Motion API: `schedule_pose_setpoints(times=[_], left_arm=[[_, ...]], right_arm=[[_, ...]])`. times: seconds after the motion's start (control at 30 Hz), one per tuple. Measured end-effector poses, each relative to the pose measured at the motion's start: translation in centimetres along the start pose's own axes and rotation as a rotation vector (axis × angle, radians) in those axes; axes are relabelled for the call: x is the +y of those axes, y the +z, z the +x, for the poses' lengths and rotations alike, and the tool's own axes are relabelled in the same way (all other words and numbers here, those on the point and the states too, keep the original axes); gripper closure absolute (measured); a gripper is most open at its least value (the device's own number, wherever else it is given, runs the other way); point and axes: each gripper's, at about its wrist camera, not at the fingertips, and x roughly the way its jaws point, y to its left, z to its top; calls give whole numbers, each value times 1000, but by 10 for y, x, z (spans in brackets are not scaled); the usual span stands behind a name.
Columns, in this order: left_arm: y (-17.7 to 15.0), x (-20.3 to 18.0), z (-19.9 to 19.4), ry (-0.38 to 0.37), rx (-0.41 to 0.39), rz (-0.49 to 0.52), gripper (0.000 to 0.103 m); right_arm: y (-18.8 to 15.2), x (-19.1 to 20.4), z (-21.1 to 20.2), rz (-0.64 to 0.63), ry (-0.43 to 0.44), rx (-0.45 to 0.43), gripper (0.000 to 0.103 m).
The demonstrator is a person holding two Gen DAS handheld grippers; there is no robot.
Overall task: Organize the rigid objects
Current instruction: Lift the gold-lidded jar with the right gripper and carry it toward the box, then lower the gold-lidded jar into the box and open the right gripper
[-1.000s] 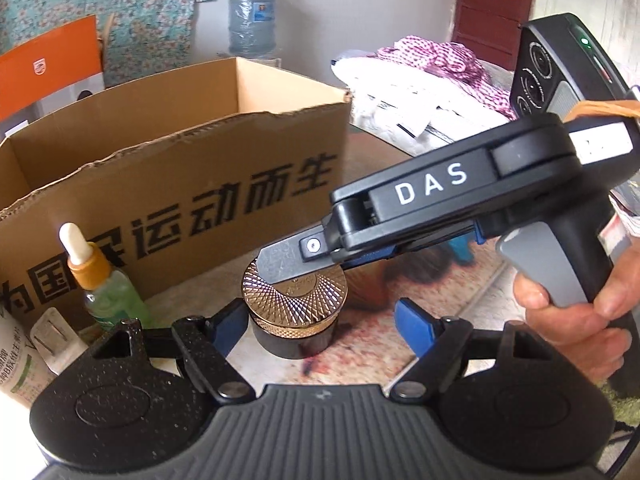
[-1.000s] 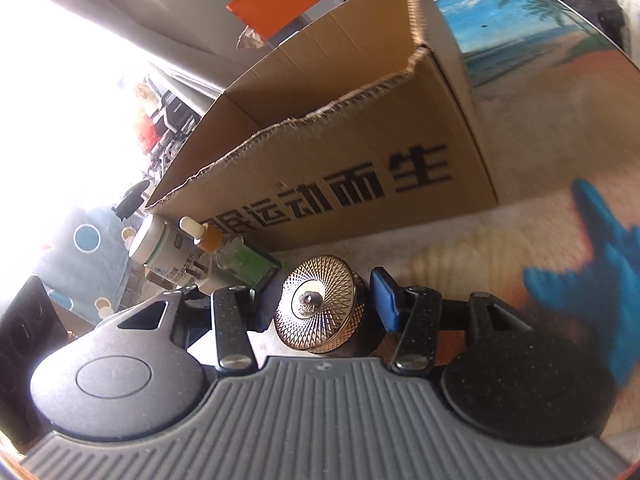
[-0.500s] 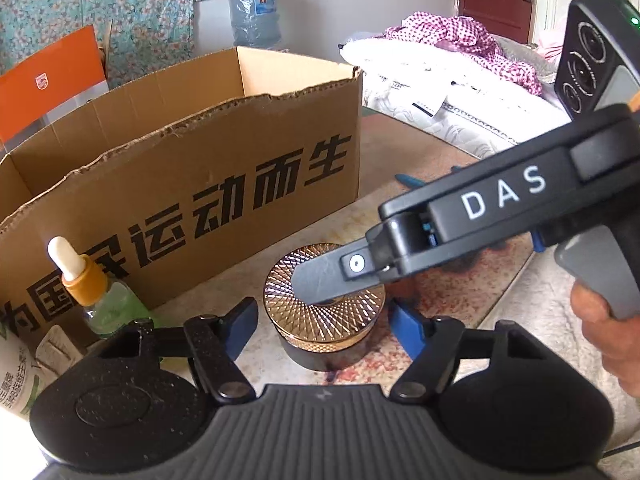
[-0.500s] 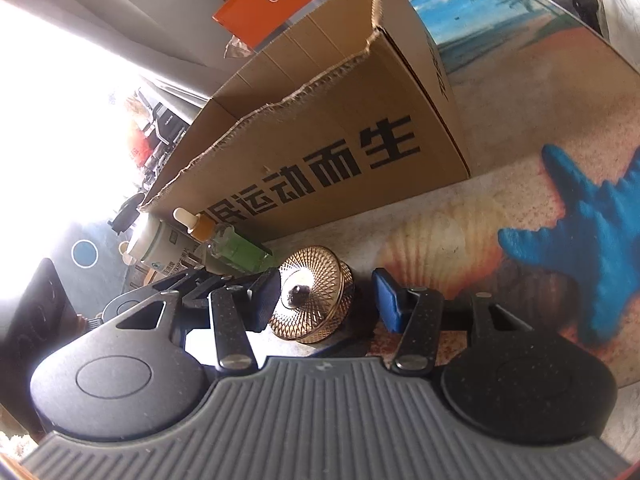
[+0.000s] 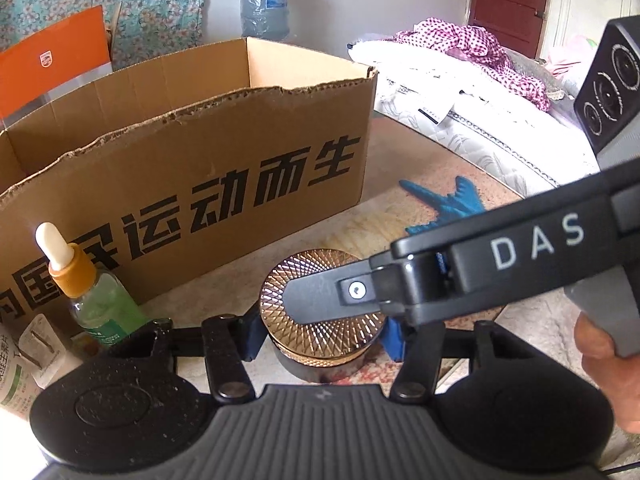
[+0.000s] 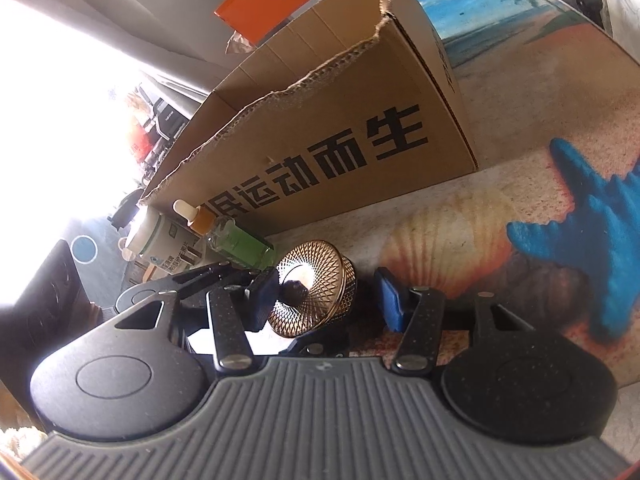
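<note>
The left gripper (image 5: 320, 332) brackets a round jar with a gold lattice lid (image 5: 320, 336), its jaws closing and the blue pads at the lid's sides. The right gripper (image 5: 304, 300), lettered DAS, reaches in from the right, 1 finger lying across the lid. A cardboard box (image 5: 224, 168) stands behind on the bench (image 5: 420, 160), a green dropper bottle (image 5: 96, 300) at left.

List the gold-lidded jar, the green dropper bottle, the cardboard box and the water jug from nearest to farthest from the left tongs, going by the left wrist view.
1. Gold-lidded jar, between the closing left tongs.
2. Green dropper bottle, to the left.
3. Cardboard box, behind both.
4. Water jug, by the far wall.
</note>
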Motion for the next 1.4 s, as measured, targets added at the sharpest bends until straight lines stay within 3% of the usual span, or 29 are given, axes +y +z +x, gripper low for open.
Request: schedule_pose_setpoints(times=[0.2,0.33,0.53,0.63,0.8,1.03,1.17,1.4], left_arm=[[9,-4,-20,18,-39,5,46],[27,-6,-49,59,-107,20,46],[78,7,-93,155,-216,43,46],[106,23,-97,176,-212,22,46],[152,72,-70,142,-120,-75,46],[186,139,10,84,106,-237,46],[186,166,47,68,184,-328,46],[183,185,90,67,269,-391,46]], right_arm=[[4,16,-12,-32,-9,-27,51],[15,41,-30,-94,1,-77,51],[62,88,-56,-246,63,-167,51],[97,102,-53,-289,93,-161,50],[163,109,-19,-273,107,-64,50],[235,96,69,-216,30,125,50],[248,73,115,-171,2,206,51],[263,52,167,-155,-44,290,52]])
